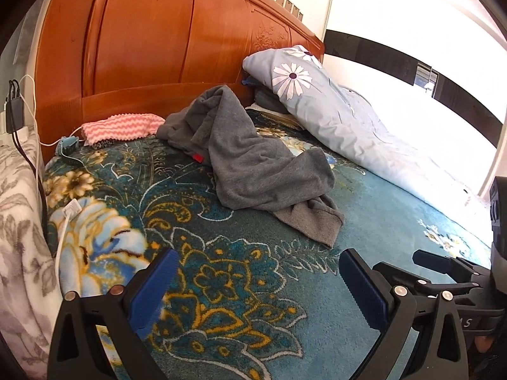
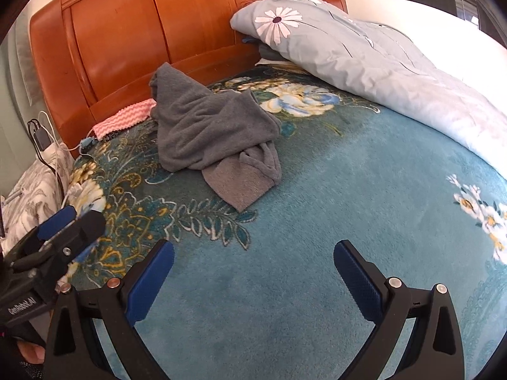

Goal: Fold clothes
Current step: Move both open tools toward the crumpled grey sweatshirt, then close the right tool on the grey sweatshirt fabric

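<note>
1. "GenRobot.AI" is printed in white letters on the black body of the left gripper (image 2: 68, 226), seen at the near left edge of the right wrist view.
2. In the left wrist view, white lettering sits on the black body of the right gripper (image 1: 443, 261) at the near right; only a final "S" can be made out, the rest is cut off.
3. The red tag (image 1: 198, 157) on the grey garment (image 1: 253, 158) carries no readable print.

left gripper (image 1: 258, 281) open, empty | grey garment (image 1: 253, 164) crumpled on teal blanket (image 1: 380, 221) | right gripper (image 1: 443, 262) beside
</note>
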{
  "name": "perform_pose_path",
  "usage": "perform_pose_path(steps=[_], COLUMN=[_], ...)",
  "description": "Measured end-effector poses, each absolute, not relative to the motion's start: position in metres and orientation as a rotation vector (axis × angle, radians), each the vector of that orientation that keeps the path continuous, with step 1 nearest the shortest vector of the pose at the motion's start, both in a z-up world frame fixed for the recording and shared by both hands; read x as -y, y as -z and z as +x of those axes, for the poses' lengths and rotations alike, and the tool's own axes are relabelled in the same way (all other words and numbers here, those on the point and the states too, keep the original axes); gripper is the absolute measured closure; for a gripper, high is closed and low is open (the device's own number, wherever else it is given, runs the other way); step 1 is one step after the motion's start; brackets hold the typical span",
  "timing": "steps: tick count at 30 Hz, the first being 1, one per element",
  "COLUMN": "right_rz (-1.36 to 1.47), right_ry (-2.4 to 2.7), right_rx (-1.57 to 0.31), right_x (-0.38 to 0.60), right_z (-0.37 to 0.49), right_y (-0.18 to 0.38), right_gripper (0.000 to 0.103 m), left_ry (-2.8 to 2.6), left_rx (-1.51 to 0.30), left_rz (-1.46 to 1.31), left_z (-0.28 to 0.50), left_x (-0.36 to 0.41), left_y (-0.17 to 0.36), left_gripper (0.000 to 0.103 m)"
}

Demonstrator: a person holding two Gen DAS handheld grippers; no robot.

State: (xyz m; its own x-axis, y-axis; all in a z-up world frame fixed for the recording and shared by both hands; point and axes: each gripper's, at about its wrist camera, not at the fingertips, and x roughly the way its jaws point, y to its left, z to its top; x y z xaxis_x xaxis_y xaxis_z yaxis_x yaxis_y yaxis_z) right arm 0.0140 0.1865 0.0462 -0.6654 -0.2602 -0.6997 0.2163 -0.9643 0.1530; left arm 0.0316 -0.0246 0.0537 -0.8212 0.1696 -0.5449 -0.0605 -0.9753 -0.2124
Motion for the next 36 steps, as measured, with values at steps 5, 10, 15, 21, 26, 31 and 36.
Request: perform_pose_path(steps=[5, 10, 15, 21, 26, 31, 36], right_rz=[1.044, 0.892, 0.739, 0.773, 0.805, 0.899, 0.875], right_ry=[2.699, 2.739, 2.880, 2.804, 2.683, 2.603, 2.487], right_rx=[0.057, -0.021, -0.097, 0.053, -0.037, -0.308, -0.419], right_x=[-0.182, -0.175, -0.167, -0.171, -0.150, -0.120, -0.085], right_z=[0.021, 0.031, 0.041, 0.012, -0.036, -0.088, -0.108], right_y=[-0.063, -0.084, -0.093, -0.093, -0.103, -0.089, -0.076], right_gripper=[0.002, 0.002, 0.002, 0.002, 0.002, 0.002, 0.002], left_ry=[-2.889, -2.926, -2.970, -3.028, -3.085, -3.061, -3.067], left_rx=[0.321, 0.333, 0.340, 0.323, 0.364, 0.482, 0.514], left_rz=[-0.825, -0.755, -0.672, -0.650, -0.713, -0.815, -0.778], left_z=[0.037, 0.043, 0.049, 0.056, 0.055, 0.050, 0.054], left_x=[0.031, 0.037, 0.041, 0.047, 0.059, 0.073, 0.082], left_y=[-0.060, -0.065, -0.068, -0.074, -0.072, -0.067, -0.071], left_gripper=[0.000, 0.000, 0.000, 0.000, 0.000, 0.000, 0.000])
